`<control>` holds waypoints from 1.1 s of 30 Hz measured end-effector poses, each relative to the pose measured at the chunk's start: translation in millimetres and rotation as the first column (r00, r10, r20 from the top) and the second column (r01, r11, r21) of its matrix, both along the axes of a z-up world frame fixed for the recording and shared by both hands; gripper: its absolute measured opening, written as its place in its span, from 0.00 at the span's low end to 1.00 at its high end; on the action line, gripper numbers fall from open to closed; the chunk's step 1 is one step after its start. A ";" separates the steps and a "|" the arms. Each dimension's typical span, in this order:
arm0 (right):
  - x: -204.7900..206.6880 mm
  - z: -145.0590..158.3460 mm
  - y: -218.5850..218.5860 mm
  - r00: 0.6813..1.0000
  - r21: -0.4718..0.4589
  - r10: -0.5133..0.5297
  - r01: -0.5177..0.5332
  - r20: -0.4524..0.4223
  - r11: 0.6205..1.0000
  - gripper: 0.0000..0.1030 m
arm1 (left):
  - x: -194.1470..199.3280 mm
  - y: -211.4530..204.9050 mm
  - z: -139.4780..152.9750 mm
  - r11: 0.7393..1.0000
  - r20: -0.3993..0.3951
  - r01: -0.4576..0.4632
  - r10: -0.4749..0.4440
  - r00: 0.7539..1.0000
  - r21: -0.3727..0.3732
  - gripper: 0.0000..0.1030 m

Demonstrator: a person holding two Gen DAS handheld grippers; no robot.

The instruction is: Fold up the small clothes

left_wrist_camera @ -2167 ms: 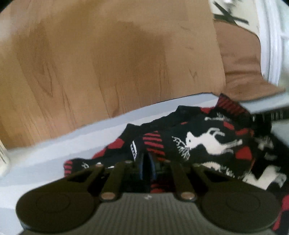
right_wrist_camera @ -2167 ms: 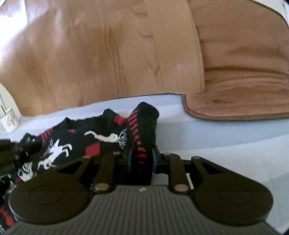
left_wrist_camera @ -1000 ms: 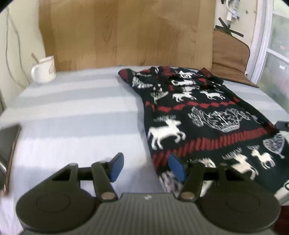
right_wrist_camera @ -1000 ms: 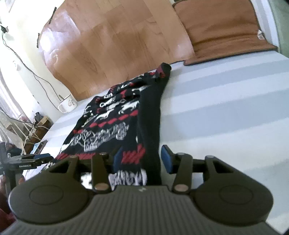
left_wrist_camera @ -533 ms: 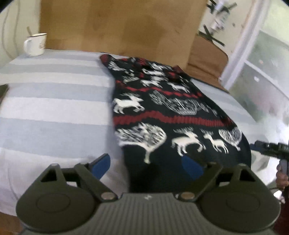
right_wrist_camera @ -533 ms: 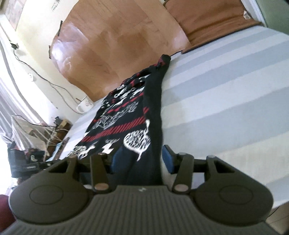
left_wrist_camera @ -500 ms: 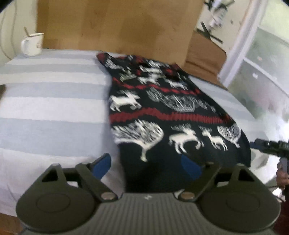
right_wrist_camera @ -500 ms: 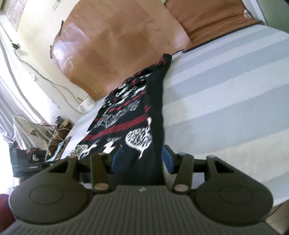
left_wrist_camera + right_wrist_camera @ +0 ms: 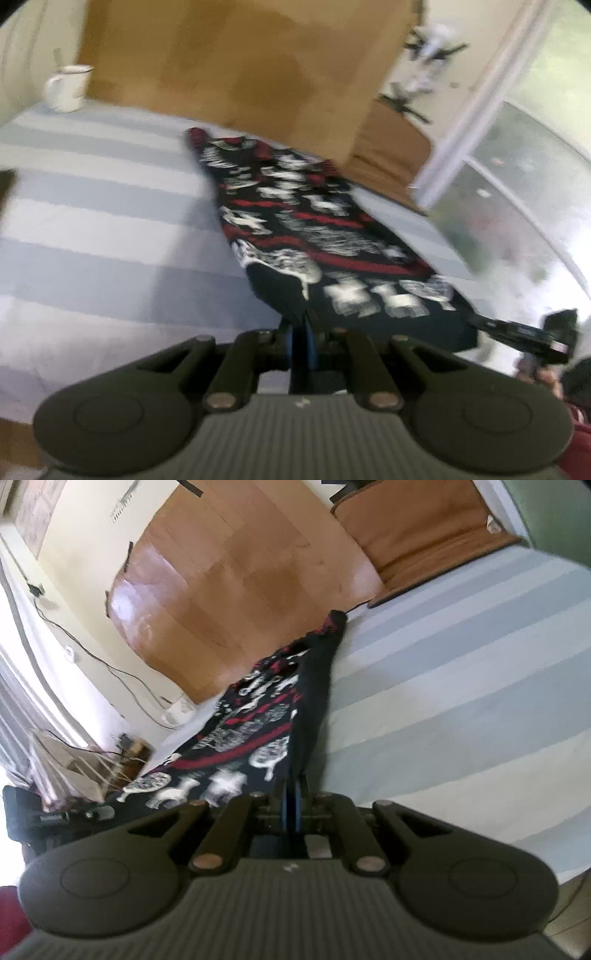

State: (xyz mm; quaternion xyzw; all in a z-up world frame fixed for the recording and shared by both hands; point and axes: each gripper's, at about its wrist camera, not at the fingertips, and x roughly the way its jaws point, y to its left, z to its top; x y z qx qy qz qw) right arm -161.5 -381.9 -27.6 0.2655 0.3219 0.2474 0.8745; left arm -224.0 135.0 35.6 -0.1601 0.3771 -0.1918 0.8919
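A black garment [image 9: 325, 236] with red bands and white reindeer lies stretched lengthwise on the striped bed [image 9: 110, 221]. My left gripper [image 9: 301, 334] is shut on its near left corner. My right gripper [image 9: 293, 794] is shut on its near right corner, and the garment [image 9: 258, 731] runs away from it toward the headboard. The right gripper also shows at the right edge of the left wrist view [image 9: 517, 332]. The left gripper shows at the left edge of the right wrist view [image 9: 74, 814].
A wooden headboard [image 9: 240, 62] stands behind the bed. A white mug [image 9: 68, 88] sits at the far left corner. A brown cushion [image 9: 417, 528] lies at the far right. A dark flat object [image 9: 5, 188] lies at the bed's left edge. Cables hang on the wall [image 9: 110, 672].
Both grippers were open around the garment's near corners half a second ago; now both have shut on the fabric and the garment's near edge is pulled taut.
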 end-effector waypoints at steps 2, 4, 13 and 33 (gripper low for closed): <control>3.4 -6.5 1.9 1.000 -0.017 0.007 -0.008 -0.027 1.000 0.07 | 9.8 4.3 -17.5 1.000 -0.078 -0.028 0.028 0.997 -0.006 0.07; 7.5 -16.1 4.4 0.998 -0.024 0.019 -0.021 -0.068 1.000 0.08 | 13.8 2.3 -33.7 1.000 -0.133 -0.027 0.027 0.991 0.003 0.07; 6.1 -26.3 5.7 0.987 -0.034 0.084 -0.090 -0.140 0.995 0.27 | 14.2 -16.8 -46.3 0.998 -0.148 0.052 -0.046 0.988 0.037 0.30; 158.7 47.1 10.1 0.998 0.093 0.052 -0.055 0.041 0.994 0.08 | 161.6 32.5 18.3 0.934 -0.091 -0.168 0.147 0.985 -0.314 0.08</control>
